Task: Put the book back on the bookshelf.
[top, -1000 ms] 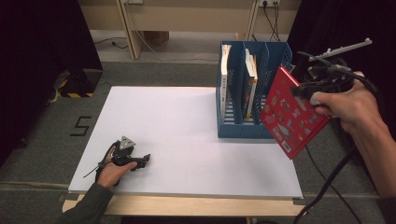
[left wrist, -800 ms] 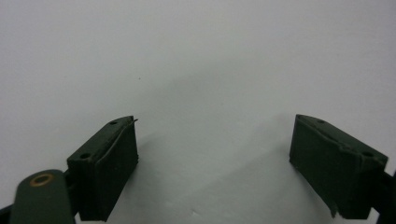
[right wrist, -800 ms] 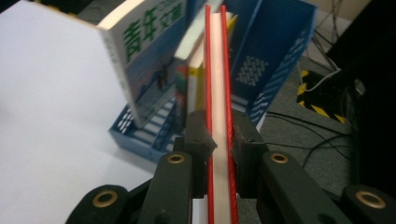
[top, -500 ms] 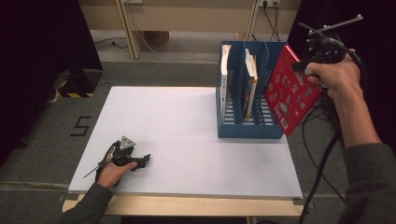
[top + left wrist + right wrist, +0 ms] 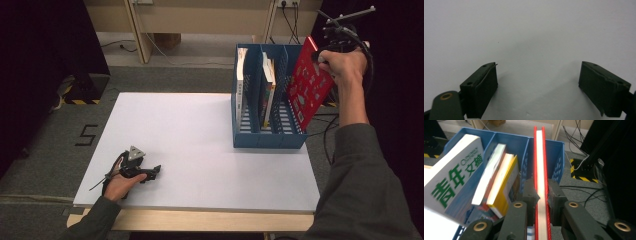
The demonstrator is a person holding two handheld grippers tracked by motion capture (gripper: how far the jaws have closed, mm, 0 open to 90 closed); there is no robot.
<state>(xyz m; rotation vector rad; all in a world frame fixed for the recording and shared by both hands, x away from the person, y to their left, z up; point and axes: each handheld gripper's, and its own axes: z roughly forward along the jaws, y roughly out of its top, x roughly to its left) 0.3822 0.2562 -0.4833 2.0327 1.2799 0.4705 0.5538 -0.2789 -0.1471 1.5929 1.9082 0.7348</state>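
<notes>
The right gripper (image 5: 541, 195) pinches a red book (image 5: 307, 87) above the blue rack (image 5: 270, 137)'s empty slot. 2 slots already hold books; lowering it remains. The left gripper (image 5: 539, 87) rests spread wide.

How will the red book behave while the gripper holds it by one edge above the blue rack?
The red book probably stays stiff: it hangs flat from the right gripper without sagging. It looks thin, so likely light. Its cover seems glossy, so it might slip into the blue rack.
</notes>
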